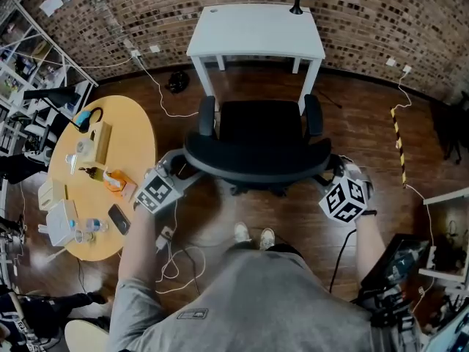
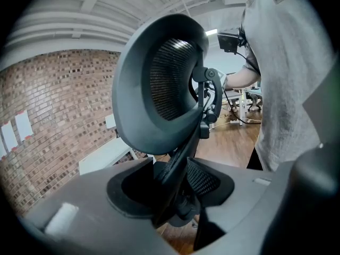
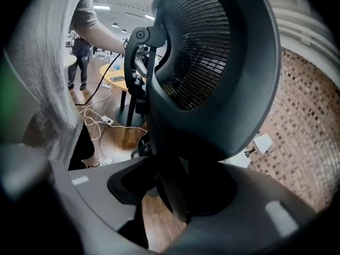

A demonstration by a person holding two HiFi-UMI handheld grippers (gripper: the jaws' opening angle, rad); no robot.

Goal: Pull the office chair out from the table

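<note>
Clamping the office chair [image 1: 260, 134] backrest's ends, seemingly firmly, your left gripper [image 1: 180, 166] and right gripper [image 1: 333, 171] face the white table [image 1: 256, 29]; pull straight away from it.

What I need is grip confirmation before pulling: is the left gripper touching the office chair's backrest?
Touching. In the left gripper view, the left gripper clamps the backrest by its edge, which runs between its jaws.

the black office chair [image 1: 256, 134] has a fine mesh weave on its back. the rectangular surface [image 1: 256, 31] is white, the brick wall [image 1: 366, 9] red-brown with pale mortar lines, the plank floor [image 1: 366, 123] dark brown with a yellow-and-black striped strip [image 1: 399, 134]. the round wooden surface [image 1: 135, 134] is yellow. left tongs [image 1: 178, 173] and right tongs [image 1: 335, 173] bear black-and-white square markers. the person's shirt [image 1: 256, 299] is grey.
</note>
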